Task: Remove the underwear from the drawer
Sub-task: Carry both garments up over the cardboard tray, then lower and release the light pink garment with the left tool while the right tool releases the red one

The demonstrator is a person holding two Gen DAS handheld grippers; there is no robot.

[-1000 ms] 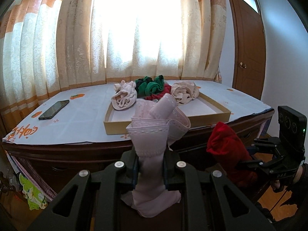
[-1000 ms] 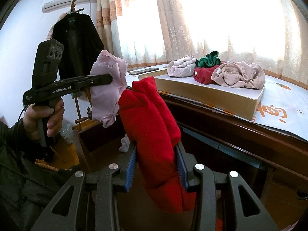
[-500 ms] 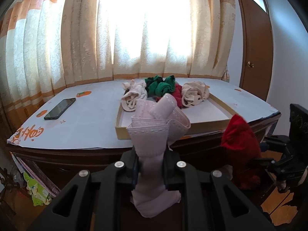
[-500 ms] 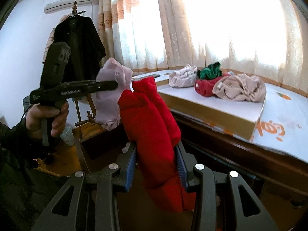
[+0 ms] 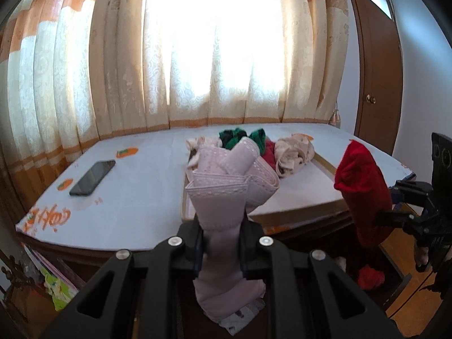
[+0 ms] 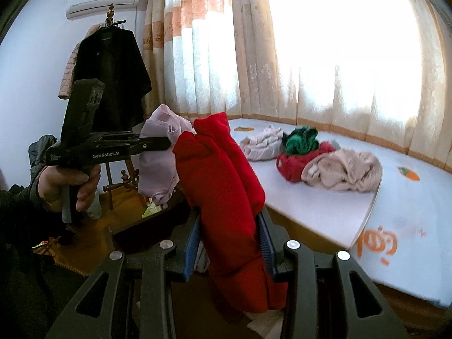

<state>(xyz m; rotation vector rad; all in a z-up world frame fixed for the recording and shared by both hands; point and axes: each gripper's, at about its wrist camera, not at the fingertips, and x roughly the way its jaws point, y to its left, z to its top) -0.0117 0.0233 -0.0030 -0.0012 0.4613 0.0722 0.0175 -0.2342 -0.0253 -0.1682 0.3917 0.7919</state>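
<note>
On the table (image 5: 147,197), right of centre, lay a shallow cardboard tray (image 5: 299,212) with a white floor. At its far end sat a heap: a beige garment (image 6: 264,144) on the left, a green one (image 6: 301,139) behind, a red piece (image 6: 293,163) in the middle, a second beige bundle (image 6: 343,171) on the right. The near part of the tray was bare. A dark phone (image 5: 92,178) lay on the cloth well left of the tray.

Below the table edge, at the lower right of the left wrist view, a dark drawer (image 5: 395,285) stood pulled out, with a red scrap (image 5: 370,276) in it; the rest of its contents could not be made out.

The left gripper (image 5: 221,244) was clenched on pink underwear (image 5: 223,197), whose lace band fanned above the jaws while the tail hung below. The right gripper (image 6: 228,243) was clamped on red underwear (image 6: 223,180), bunched thick between the blue pads (image 6: 264,243). Both pieces were clear of the drawer, held in the air in front of the table. In the right wrist view a hand (image 6: 66,186) gripped the left tool's handle, with a dark coat (image 6: 111,76) on a stand behind.

Against a second earlier: both grippers sat higher. The tabletop then showed edge-on; now its surface and the tray floor showed from above. The red underwear, then level with the table's front edge, now topped the tray rim. Both grips were unchanged.
</note>
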